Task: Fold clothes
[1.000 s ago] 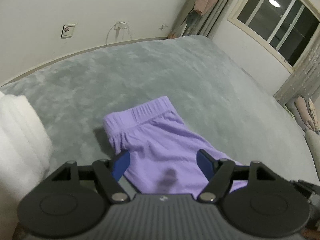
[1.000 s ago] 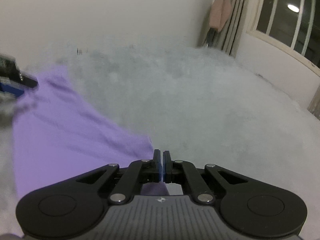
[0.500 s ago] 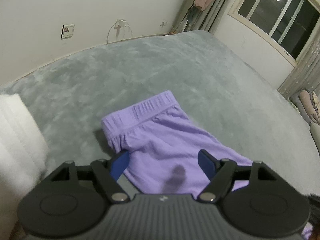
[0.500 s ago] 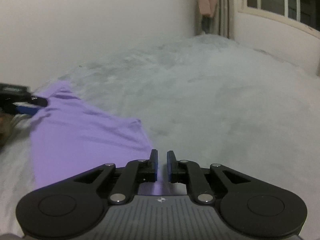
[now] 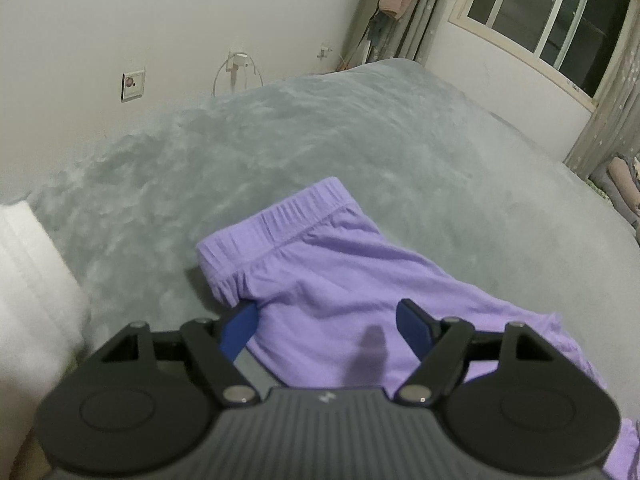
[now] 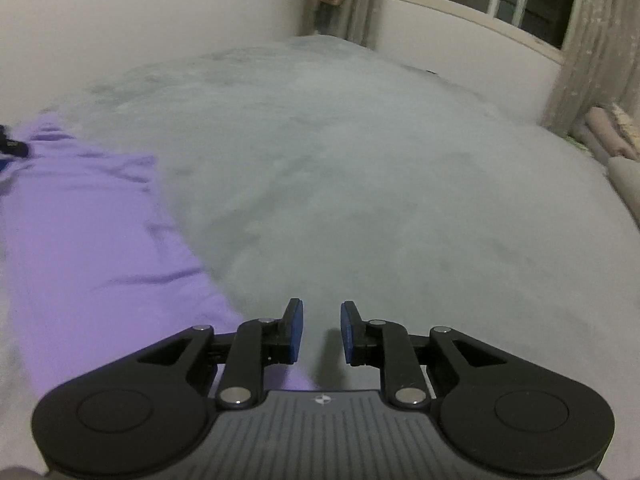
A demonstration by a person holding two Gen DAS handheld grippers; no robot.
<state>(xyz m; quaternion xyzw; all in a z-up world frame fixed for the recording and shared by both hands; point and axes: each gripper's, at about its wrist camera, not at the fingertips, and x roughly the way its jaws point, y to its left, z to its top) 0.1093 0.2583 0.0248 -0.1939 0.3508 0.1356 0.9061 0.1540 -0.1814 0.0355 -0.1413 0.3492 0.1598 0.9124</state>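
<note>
A pair of purple trousers point(image 5: 344, 280) lies flat on the grey bed cover point(image 5: 280, 140), its elastic waistband at the far end in the left wrist view. My left gripper point(image 5: 328, 320) is open and empty, hovering just above the cloth near the waistband. In the right wrist view the trousers point(image 6: 92, 248) stretch along the left side. My right gripper point(image 6: 320, 332) is open and empty, just past the cloth's right edge, over bare bed cover point(image 6: 400, 180). The left gripper shows at the far left edge of that view point(image 6: 12, 148).
A white folded cloth or pillow point(image 5: 32, 288) lies at the left of the bed. A wall with sockets and a cable point(image 5: 236, 68) runs behind the bed. A window point(image 5: 552, 20) and curtains stand at the right, with bedding rolls point(image 6: 612, 140) beside the bed.
My right gripper has opened and let go of the trousers' edge, which now lies flat; it has moved right off the cloth. The left gripper has stayed open and shifted slightly.
</note>
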